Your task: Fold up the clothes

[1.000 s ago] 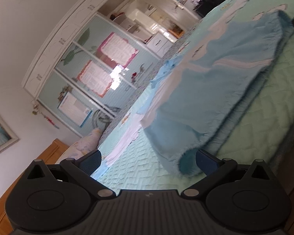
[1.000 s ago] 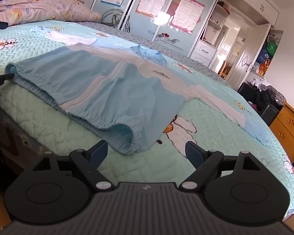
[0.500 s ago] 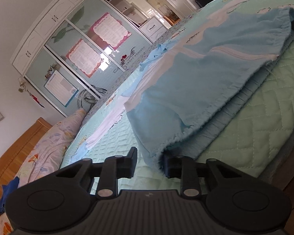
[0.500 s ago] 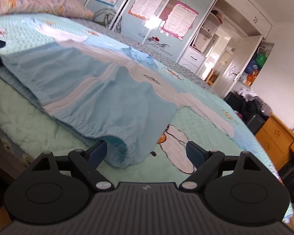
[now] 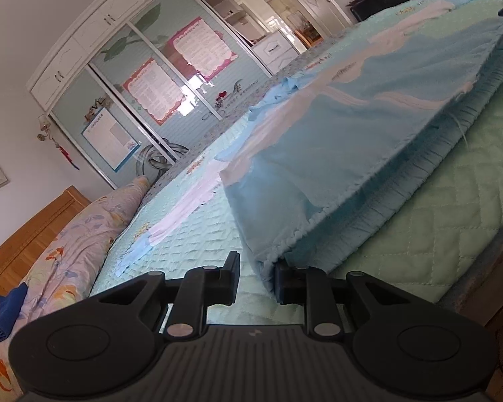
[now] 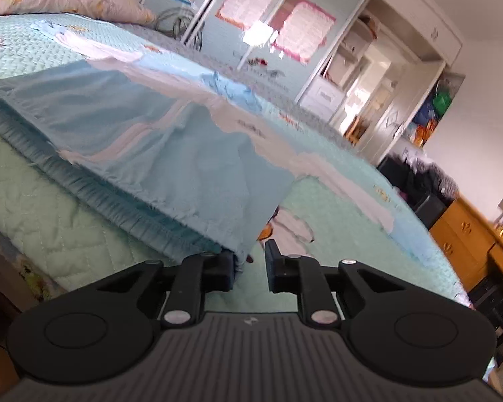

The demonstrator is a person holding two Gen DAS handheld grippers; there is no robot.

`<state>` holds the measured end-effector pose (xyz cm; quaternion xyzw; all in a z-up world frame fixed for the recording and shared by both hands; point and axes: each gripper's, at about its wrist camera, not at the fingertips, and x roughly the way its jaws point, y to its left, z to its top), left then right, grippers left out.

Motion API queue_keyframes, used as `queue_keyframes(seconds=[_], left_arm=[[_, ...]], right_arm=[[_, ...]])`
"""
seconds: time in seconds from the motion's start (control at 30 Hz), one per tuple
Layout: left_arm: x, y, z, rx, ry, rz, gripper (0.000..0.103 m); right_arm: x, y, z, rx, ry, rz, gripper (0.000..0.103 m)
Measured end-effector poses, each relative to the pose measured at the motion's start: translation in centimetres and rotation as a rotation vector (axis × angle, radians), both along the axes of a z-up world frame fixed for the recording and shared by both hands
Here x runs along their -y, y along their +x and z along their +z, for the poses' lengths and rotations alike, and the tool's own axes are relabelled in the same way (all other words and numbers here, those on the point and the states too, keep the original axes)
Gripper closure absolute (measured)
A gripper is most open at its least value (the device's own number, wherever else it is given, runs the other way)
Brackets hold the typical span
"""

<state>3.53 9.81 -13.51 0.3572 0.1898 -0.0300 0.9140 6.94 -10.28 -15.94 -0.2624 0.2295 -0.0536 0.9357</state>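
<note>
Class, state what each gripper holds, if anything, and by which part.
Both are closing on the light blue garment: left gripper and right gripper each at a near hem corner.

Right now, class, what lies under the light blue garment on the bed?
The pale green quilted bedspread shows around and beneath the garment. Whatever lies under its middle is covered.

Bare quilt (image 5: 436, 227) lies open along the near bed edge, beside and under the lifted hem of the blue garment (image 5: 352, 124), which spreads across the middle of the bed. Its white sleeve (image 6: 358, 197) trails off to the right. A pillow (image 5: 67, 251) and headboard (image 5: 26, 227) close the left end; the wardrobe (image 6: 285, 33) walls off the far side, and a dresser (image 6: 466, 238) crowds the right.
</note>
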Motion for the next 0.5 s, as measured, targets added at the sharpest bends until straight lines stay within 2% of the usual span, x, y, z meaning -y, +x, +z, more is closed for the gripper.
queue_keyframes(seconds=[0.03, 0.17, 0.3, 0.4, 0.5], left_arm=[[0.0, -0.2, 0.6, 0.015, -0.007, 0.006, 0.079], [-0.7, -1.0, 1.7, 0.034, -0.049, 0.046, 0.073], [-0.4, -0.7, 0.3, -0.021, -0.026, 0.04, 0.072], [-0.3, -0.8, 0.4, -0.015, -0.019, 0.047, 0.072], [-0.3, -0.8, 0.5, -0.008, -0.013, 0.054, 0.069]], right_arm=[[-0.5, -0.8, 0.3, 0.017, -0.029, 0.023, 0.096], [-2.1, -3.3, 0.8, 0.09, -0.147, 0.076, 0.097], [-2.6, -3.0, -1.0, 0.049, -0.207, 0.083, 0.097], [-2.9, -2.9, -1.8, -0.006, -0.235, 0.091, 0.098], [-2.9, -3.2, -1.2, 0.0, -0.225, 0.095, 0.097]])
